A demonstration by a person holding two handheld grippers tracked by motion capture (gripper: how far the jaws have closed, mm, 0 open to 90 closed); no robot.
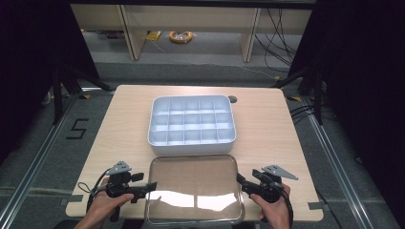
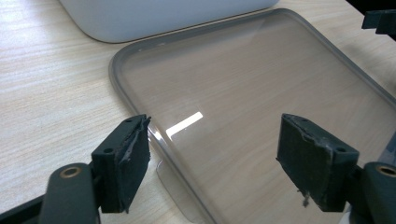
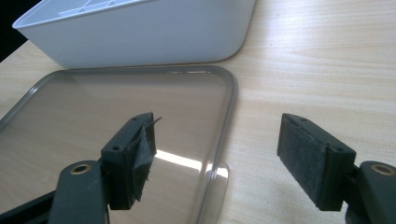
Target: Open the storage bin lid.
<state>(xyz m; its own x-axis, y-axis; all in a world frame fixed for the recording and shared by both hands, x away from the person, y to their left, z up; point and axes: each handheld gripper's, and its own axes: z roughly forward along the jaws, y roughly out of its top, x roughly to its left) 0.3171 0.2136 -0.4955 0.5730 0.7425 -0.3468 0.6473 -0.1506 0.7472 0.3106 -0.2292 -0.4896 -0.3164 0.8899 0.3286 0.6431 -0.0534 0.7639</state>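
A clear plastic lid (image 1: pixel 193 188) lies flat on the wooden table near its front edge. Just behind it stands a white box (image 1: pixel 191 119) divided into several empty compartments. My left gripper (image 1: pixel 149 187) is open at the lid's left edge. In the left gripper view the gripper (image 2: pixel 215 140) has one jaw on each side of the lid's rim (image 2: pixel 140 107), near a small tab (image 2: pixel 173 186). My right gripper (image 1: pixel 241 182) is open at the lid's right edge. In the right gripper view the gripper (image 3: pixel 217 126) straddles that rim (image 3: pixel 229 116), with the white box (image 3: pixel 149 32) beyond.
The table (image 1: pixel 119 119) has bare wood left and right of the box, and a round cable hole (image 1: pixel 232 99) at the back. Beyond it are desk legs and a yellow cable coil (image 1: pixel 181 36) on the floor. The other gripper (image 2: pixel 380 21) shows across the lid.
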